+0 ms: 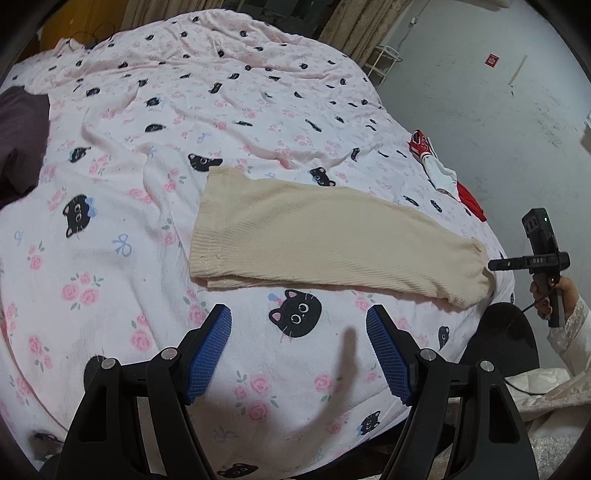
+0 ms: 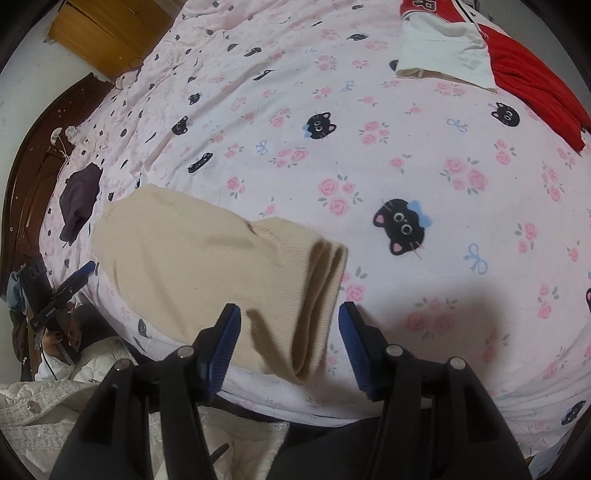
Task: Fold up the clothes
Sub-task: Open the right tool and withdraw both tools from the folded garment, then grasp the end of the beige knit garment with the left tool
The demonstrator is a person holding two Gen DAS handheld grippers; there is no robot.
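A beige ribbed garment [image 1: 325, 236] lies folded into a long strip on the bed, near its front edge. In the right wrist view the same beige garment [image 2: 207, 266] shows stacked layers at its near end. My left gripper [image 1: 298, 325] is open just in front of the strip, over bare sheet, holding nothing. My right gripper [image 2: 290, 314] is open too, hovering at the garment's layered end with the fabric edge between the blue pads [image 2: 221, 350], not clamped. In the left wrist view the right gripper [image 1: 496, 265] shows at the strip's right end, held by a hand [image 1: 554, 299].
The bed carries a pink sheet [image 1: 221, 110] printed with black cats and roses. A red and white garment [image 2: 461, 48] lies at the far right corner. A dark purple garment [image 2: 79, 199] lies at the left. A wooden cabinet [image 2: 107, 33] stands behind, and a grey floor [image 1: 480, 92] lies beyond.
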